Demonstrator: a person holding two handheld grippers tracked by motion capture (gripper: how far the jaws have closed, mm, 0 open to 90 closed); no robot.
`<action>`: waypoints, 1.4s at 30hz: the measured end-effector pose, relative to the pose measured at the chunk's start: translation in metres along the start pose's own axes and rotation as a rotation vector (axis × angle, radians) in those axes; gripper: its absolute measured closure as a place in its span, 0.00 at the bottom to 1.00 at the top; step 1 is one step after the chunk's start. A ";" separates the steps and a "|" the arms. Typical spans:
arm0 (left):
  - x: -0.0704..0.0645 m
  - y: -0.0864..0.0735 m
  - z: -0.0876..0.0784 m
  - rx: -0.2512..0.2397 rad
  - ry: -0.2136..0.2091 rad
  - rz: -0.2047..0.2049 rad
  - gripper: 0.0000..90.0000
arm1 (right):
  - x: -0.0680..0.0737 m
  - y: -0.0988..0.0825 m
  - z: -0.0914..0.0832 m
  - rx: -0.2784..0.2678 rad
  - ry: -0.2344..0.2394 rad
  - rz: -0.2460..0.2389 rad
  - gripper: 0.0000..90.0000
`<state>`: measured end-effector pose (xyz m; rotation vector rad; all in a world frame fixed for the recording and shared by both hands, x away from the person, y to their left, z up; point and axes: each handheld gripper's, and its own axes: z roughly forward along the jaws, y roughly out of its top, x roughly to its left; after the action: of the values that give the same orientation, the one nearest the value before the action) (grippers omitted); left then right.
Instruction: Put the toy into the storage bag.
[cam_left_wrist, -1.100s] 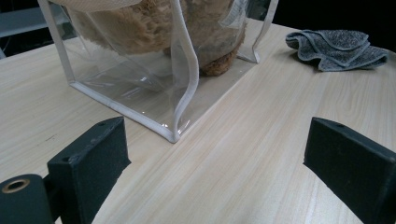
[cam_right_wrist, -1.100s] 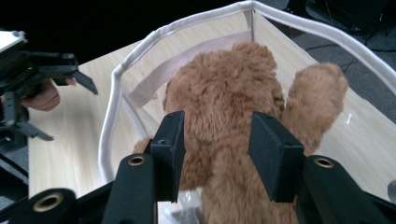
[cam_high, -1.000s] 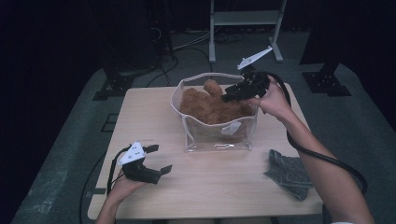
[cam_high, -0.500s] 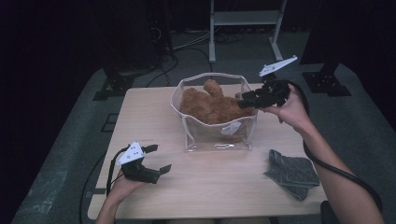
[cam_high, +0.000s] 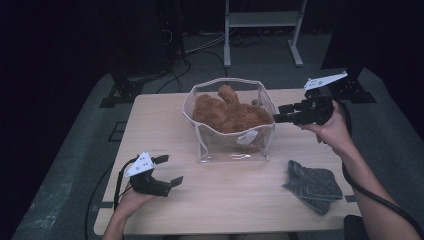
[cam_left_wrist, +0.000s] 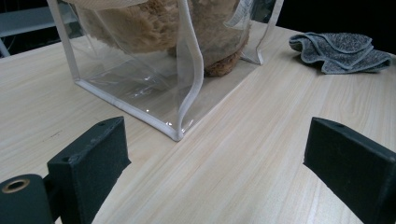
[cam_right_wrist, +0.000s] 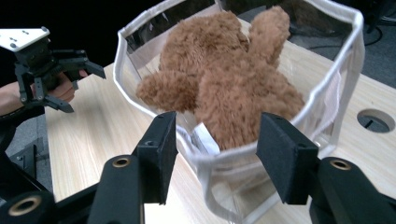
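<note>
Right hand-held gripper (cam_high: 278, 116) withdrew right, jaws opening, empty; left (cam_high: 176, 170) open | cloth (cam_high: 313, 185) beside bag (cam_high: 230, 145) — bear (cam_high: 227, 114) inside

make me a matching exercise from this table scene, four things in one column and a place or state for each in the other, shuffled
Things:
1. brown plush toy
2. grey cloth
3. left tool
4. right tool

Places or states:
A. lies crumpled on the table's near right part
B. open, low over the table's near left part
C. inside the clear bag
D. jaws have just been opening, nothing between them, beside the bag's right rim

Pairs: 1-C, 2-A, 3-B, 4-D
</note>
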<state>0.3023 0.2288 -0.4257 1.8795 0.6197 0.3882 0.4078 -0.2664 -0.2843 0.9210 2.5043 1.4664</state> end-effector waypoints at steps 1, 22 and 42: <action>0.000 0.000 0.000 0.000 0.001 0.001 0.06 | -0.001 -0.003 -0.001 0.001 -0.004 0.003 0.50; 0.001 0.000 0.000 0.000 0.003 -0.008 0.06 | -0.004 -0.048 -0.015 -0.030 -0.018 0.056 0.46; 0.000 0.001 -0.001 -0.002 0.004 0.002 0.06 | -0.005 -0.084 -0.017 -0.059 -0.015 0.094 0.42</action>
<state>0.3021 0.2288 -0.4247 1.8784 0.6201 0.3938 0.3674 -0.3116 -0.3455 1.0484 2.4243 1.5456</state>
